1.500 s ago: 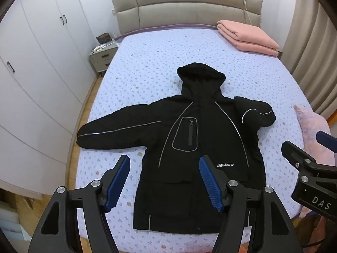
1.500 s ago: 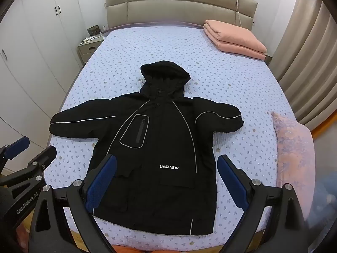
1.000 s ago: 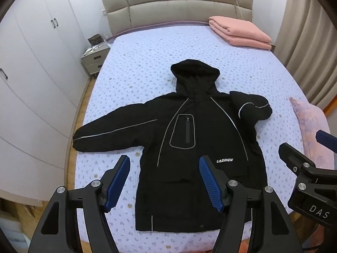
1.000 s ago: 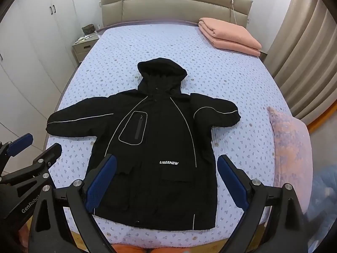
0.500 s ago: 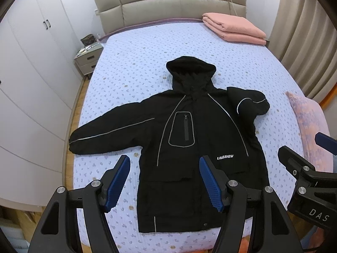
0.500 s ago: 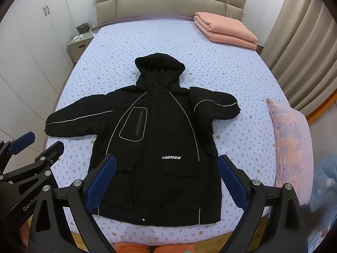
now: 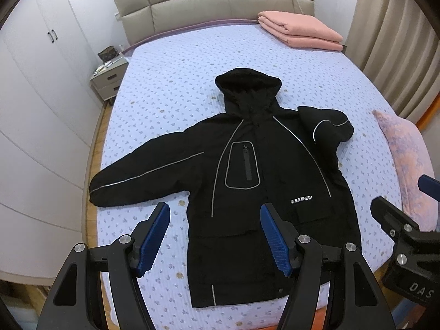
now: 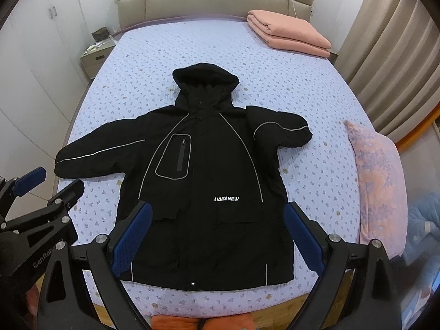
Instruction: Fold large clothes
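A black hooded jacket [image 7: 247, 181] [image 8: 209, 176] with grey piping lies face up on the bed, hood toward the headboard. Its left sleeve stretches out to the bed's left edge; its right sleeve is bent and short. My left gripper [image 7: 216, 214] hovers open above the jacket's lower left part, nothing between its blue pads. Above the hem my right gripper [image 8: 218, 211] also stands open and holds nothing. Each gripper shows at the edge of the other's view.
The bed [image 7: 170, 88] has a pale blue dotted cover and a beige headboard [image 7: 209, 2]. Folded pink blankets [image 7: 299, 31] lie at the far right corner. A pink pillow [image 8: 376, 170] rests on the right edge. A nightstand [image 7: 110, 78] and white wardrobes [image 7: 35, 104] stand left, curtains [image 8: 390, 55] right.
Both views have shifted closer to the bed and slightly down, so the jacket sits larger and nearer. Both grippers stayed open the whole time. The jacket has not moved.
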Motion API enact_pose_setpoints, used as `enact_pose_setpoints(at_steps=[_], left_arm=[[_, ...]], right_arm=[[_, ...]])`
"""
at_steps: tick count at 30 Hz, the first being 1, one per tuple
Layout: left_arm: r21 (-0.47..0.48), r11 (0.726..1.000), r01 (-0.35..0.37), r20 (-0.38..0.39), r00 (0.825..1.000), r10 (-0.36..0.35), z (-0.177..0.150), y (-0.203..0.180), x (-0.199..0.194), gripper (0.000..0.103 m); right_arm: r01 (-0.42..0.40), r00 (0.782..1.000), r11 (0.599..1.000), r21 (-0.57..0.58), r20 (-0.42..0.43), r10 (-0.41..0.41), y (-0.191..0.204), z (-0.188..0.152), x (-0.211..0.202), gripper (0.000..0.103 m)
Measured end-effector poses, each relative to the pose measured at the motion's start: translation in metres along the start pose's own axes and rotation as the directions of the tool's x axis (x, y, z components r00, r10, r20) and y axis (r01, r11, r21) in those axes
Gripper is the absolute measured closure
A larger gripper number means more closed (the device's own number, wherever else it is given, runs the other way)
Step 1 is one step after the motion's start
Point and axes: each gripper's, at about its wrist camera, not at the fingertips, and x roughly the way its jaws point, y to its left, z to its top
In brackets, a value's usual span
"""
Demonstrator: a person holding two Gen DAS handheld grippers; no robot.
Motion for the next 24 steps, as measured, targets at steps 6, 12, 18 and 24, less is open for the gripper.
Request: enact_pose_setpoints(at_steps=[6,12,18,24], left_arm=[[0.003,1.000,-0.003,-0.018,1.000,0.003,0.004,0.002,0.011,0.033],[-0.004,1.000,-0.025,-0.028,0.999,0.025,0.003,-0.008,0.014,0.033],[-0.038,0.997,-0.066,-0.041,0.997,0.064,0.004,-0.024,0.010,0.033],[-0.064,0.994,-0.088,-0.061,0.995,0.084,0.007,-0.055,0.012,0.033]], right_arm=[[0.019,1.000,1.000,-0.006,-0.010,-0.019,0.001,-0.005,0.003,0.006],[-0.005,1.000,1.000,-0.008,-0.023,0.005,-0.009,-0.006,0.013,0.006],[-0.054,0.998,0.998,-0.043,-0.014,0.053,-0.024,0.001,0.019,0.006],[-0.082,0.997,0.994,-0.068,-0.020,0.081,-0.054,0.009,0.029,0.006]])
